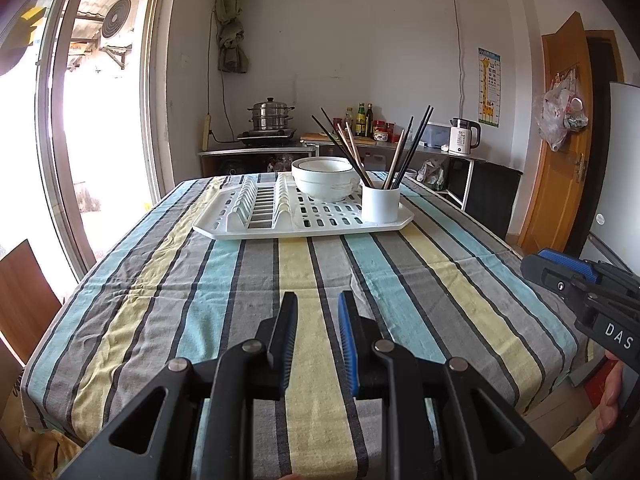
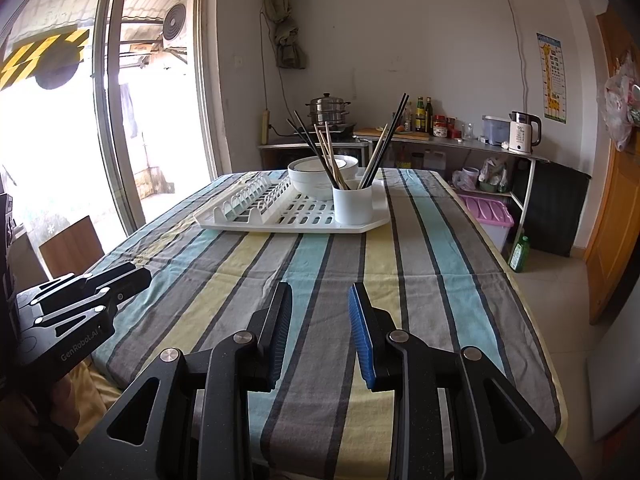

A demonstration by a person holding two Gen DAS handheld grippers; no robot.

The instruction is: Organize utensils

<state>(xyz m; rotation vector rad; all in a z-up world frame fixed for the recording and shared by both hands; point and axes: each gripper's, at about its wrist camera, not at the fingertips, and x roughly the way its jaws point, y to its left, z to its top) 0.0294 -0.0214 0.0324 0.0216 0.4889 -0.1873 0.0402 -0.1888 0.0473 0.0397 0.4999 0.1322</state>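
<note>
Fingers of both grippers stand parted with nothing between them: left gripper and right gripper hover low over the striped tablecloth, well short of the drying rack.

Chopsticks, dark and pale mixed, stand fanned in the white holder cup at the rack's near right corner. Stacked white bowls sit just behind the cup.

Step, as judged: fits either an approach before sorting or a pull-back once the sticks are all in the cup; cannot settle which.

Cloth around the rack lies bare of loose utensils. Beyond the rack: steamer pot, kettle, a counter. Left of the rack, a bright glass door.
</note>
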